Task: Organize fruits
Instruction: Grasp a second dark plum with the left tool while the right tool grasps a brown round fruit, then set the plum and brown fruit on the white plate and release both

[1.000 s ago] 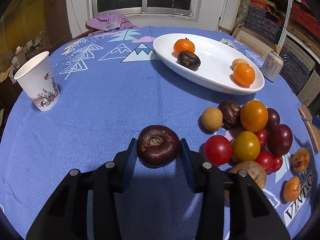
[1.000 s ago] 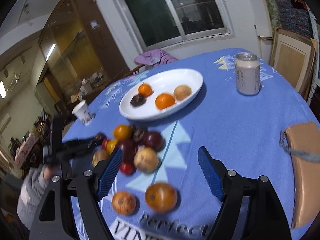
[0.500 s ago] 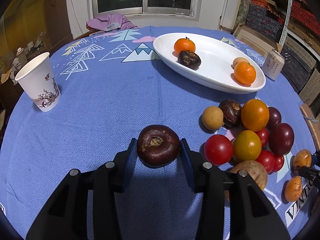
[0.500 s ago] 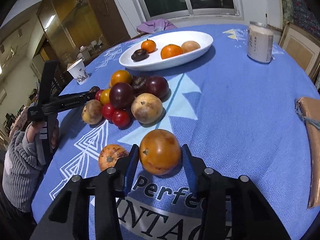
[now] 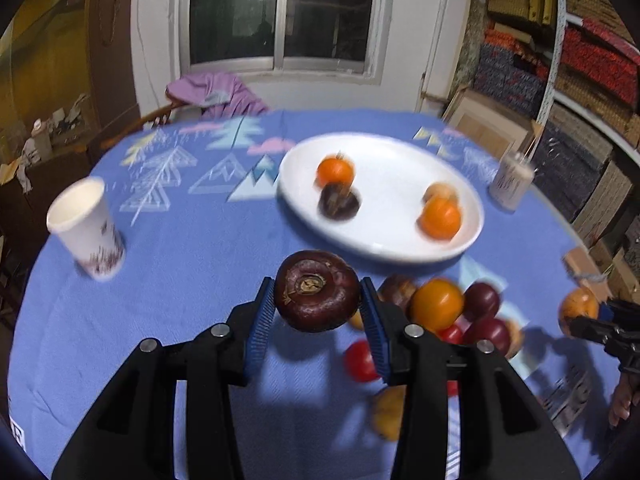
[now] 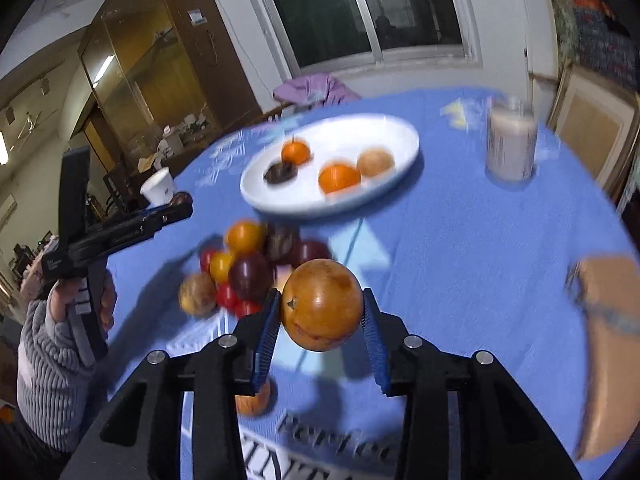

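Observation:
My left gripper (image 5: 318, 312) is shut on a dark brown-purple fruit (image 5: 317, 290) and holds it above the blue tablecloth. My right gripper (image 6: 322, 318) is shut on an orange-brown fruit (image 6: 322, 305), also lifted off the table. A white oval plate (image 5: 400, 240) lies further back and holds two orange fruits, a dark fruit and a tan one; it also shows in the right wrist view (image 6: 400, 136). A pile of red, orange, yellow and dark fruits (image 6: 252, 268) lies between the plate and the grippers. The left gripper shows from the side in the right wrist view (image 6: 176, 204).
A paper cup (image 5: 86, 228) stands at the table's left. A drink can (image 6: 510, 146) stands right of the plate. A tan pouch (image 6: 612, 344) lies at the right edge. A small orange fruit (image 6: 252, 400) lies under the right gripper. A chair with purple cloth (image 5: 216, 92) stands behind the table.
Both grippers have risen off the table with their fruits. One second ago the right gripper was open; it closed on the orange-brown fruit and lifted it.

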Motion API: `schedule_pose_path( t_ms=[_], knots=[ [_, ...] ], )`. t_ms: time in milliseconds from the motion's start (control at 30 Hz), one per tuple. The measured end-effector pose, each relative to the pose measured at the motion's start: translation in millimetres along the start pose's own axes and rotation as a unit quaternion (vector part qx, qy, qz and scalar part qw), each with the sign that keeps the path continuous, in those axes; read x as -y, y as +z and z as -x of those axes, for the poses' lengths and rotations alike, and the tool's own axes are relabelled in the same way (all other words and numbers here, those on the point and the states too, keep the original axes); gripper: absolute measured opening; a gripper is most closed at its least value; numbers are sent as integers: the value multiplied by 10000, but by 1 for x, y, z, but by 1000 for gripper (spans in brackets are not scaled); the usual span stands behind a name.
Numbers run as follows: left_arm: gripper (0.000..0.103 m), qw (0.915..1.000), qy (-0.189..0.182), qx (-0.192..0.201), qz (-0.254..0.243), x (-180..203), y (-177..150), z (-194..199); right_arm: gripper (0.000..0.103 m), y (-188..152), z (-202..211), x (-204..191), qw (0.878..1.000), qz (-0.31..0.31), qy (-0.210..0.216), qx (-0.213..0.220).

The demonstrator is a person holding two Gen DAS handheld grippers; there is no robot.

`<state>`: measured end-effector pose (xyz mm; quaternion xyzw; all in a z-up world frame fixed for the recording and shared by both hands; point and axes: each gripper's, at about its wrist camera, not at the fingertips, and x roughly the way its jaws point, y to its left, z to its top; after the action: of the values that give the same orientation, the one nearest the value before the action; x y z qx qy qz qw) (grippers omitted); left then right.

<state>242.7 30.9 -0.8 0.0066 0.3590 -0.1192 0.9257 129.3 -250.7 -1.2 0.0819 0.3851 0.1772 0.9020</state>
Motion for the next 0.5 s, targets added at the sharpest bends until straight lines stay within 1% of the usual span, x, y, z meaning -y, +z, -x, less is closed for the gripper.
schedule_pose_path(
  t_ms=[67, 133, 200, 233, 300, 367, 500],
  knots=[
    [42, 9998, -66, 164, -44, 12, 22, 6, 41, 40, 10, -6, 9994, 58, 5, 344],
    [42, 9995, -170, 275, -39, 25, 42, 4, 41, 74, 13, -10, 9979, 19, 66, 639],
    [42, 9993, -281, 234, -88, 42, 55, -9, 41, 101, 4, -11, 9965, -73, 56, 830],
    [42, 9993, -325, 171, -117, 49, 57, -18, 41, 113, -8, -10, 9963, -133, 16, 849],
    [42, 9991, -380, -12, -209, 61, 56, -39, 41, 128, -35, -6, 9967, -242, -87, 771],
    [42, 9985, -391, -253, -281, 68, 49, -64, 41, 136, -73, -1, 9978, -354, -169, 532],
    [42, 9974, -330, -613, -209, 60, 36, -101, 41, 141, -137, 6, 9989, -383, -274, 33]
  ],
)
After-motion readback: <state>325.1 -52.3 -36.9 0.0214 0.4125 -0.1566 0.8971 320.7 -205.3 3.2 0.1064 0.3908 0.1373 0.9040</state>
